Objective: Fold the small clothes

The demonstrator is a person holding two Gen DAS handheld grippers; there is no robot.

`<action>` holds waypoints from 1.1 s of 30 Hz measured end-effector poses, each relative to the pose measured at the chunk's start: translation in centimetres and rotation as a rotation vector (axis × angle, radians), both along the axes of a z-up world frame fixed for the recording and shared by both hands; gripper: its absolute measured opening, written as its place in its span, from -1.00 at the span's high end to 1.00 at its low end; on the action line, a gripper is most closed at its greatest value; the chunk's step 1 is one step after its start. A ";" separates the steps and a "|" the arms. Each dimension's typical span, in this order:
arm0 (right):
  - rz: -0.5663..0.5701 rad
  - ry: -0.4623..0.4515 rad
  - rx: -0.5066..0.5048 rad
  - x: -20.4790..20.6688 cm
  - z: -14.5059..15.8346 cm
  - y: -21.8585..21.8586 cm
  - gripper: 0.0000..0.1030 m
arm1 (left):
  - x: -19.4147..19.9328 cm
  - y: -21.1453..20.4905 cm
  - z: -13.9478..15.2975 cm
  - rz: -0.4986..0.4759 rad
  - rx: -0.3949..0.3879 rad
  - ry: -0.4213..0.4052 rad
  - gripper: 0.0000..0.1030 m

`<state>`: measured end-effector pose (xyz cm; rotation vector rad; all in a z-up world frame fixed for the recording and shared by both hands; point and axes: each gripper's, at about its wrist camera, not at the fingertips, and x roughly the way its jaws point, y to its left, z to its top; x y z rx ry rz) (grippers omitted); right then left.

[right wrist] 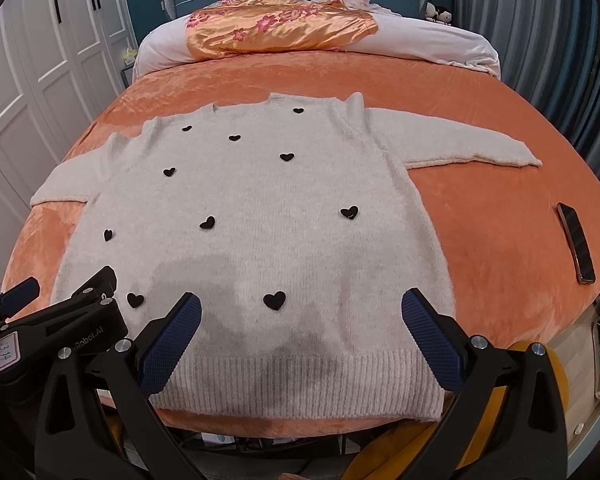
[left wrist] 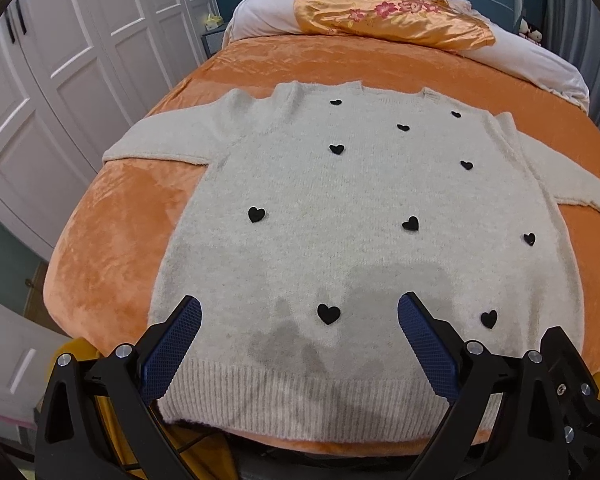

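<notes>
Left wrist view: orange bed (left wrist: pixel 112 240) carries a grey heart-patterned sweater (left wrist: pixel 360 208) laid flat, sleeves spread. Left gripper (left wrist: pixel 300 320) and right gripper (right wrist: pixel 302 318) hover above the ribbed hem, jaws wide apart, holding nothing. A phone (right wrist: pixel 576 240) lies right of the sweater.

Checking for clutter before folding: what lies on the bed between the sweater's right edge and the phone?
Nothing: in the right wrist view, only bare orange blanket separates the sweater from the phone. The left wrist view doesn't show the phone.

phone (right wrist: pixel 576 242) right of sweater (right wrist: pixel 252 248), apart
</notes>
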<state>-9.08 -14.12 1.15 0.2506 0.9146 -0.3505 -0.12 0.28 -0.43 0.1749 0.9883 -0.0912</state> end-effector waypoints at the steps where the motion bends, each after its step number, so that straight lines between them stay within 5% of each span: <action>1: 0.000 0.001 -0.003 0.0 0.0 0.0 -0.91 | 0.0 0.0 -0.1 0.005 -0.001 0.002 -0.87; 9: 0.001 0.012 -0.007 -0.5 -0.7 0.1 -0.91 | 0.1 -0.5 -1.3 -0.012 0.029 0.064 -0.87; 33: -0.033 0.018 0.006 -2.2 -1.1 -0.4 -0.91 | -1.6 -1.5 -0.9 -0.061 0.065 -0.018 -0.87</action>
